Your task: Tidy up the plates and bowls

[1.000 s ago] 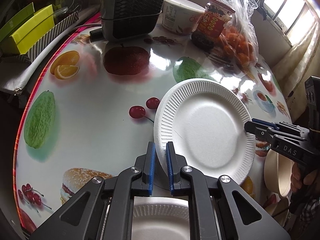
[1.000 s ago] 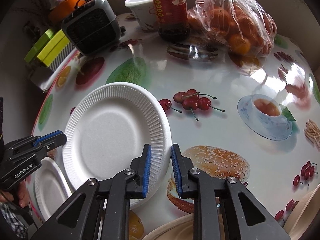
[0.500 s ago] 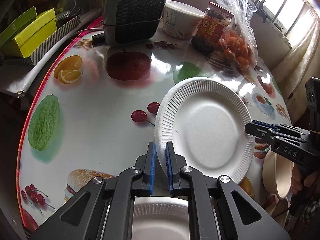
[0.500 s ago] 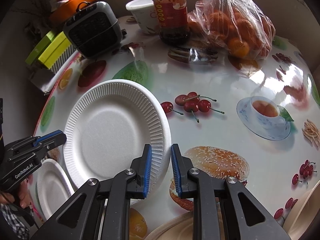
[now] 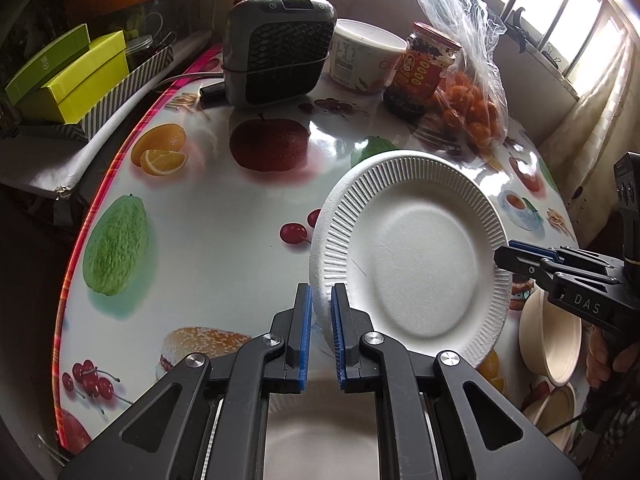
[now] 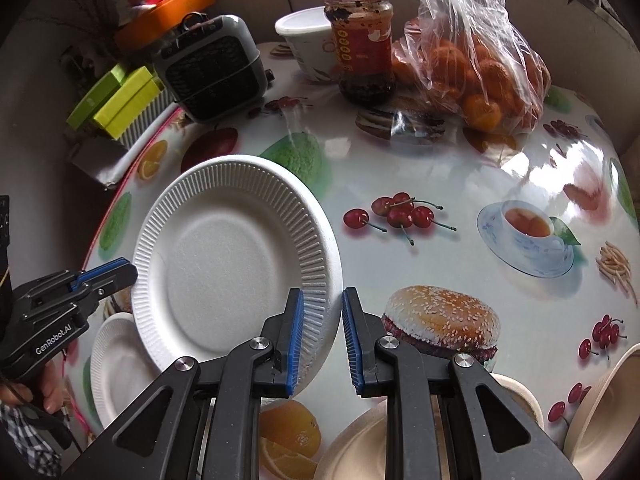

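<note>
A white ribbed paper plate is held tilted above the fruit-print table. My left gripper is shut on its near rim. My right gripper has its jaws around the opposite rim with a gap showing on the right side; it looks open. The plate also shows in the right wrist view. A second white plate lies on the table under the left gripper. Beige bowls sit at the table's near right edge.
At the back stand a grey heater, a white tub, a sauce jar and a bag of oranges. Yellow-green boxes sit off the table's left edge. More beige bowls lie near the right gripper.
The plate has risen and shifted slightly away from the table, held at the same tilt. Both grippers keep their places on its rim.
</note>
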A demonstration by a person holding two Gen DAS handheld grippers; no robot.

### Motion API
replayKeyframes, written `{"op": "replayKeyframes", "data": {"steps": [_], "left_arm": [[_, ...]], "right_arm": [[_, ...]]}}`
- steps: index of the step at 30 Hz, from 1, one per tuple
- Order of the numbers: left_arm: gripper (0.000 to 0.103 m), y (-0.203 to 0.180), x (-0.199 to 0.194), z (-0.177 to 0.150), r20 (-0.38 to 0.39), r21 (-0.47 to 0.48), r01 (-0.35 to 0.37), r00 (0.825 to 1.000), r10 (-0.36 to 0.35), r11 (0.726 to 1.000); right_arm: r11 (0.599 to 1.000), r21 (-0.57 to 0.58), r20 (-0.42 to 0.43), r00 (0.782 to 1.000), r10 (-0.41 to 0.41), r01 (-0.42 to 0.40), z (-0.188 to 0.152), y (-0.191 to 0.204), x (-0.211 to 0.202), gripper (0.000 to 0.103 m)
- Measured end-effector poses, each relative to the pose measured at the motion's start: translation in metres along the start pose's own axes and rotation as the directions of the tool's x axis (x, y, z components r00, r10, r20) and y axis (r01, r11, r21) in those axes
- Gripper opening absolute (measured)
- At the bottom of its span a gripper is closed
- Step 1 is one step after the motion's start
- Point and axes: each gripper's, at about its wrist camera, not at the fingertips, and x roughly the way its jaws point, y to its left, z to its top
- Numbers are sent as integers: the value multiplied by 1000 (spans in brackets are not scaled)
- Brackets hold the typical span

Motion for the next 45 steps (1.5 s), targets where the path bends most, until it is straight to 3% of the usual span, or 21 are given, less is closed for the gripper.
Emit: {"op": "replayKeyframes", "data": {"steps": [14, 45], "left_arm": [[10, 9, -29, -18, 29, 4, -13, 999, 13, 1000], [10, 30, -62, -80, 29, -7, -46, 998, 47, 999]], "right_arm": [[1000, -19, 23, 1000, 17, -17, -21, 26, -22, 19], [995, -62, -10, 997, 74, -74, -82, 70, -37, 19]]}}
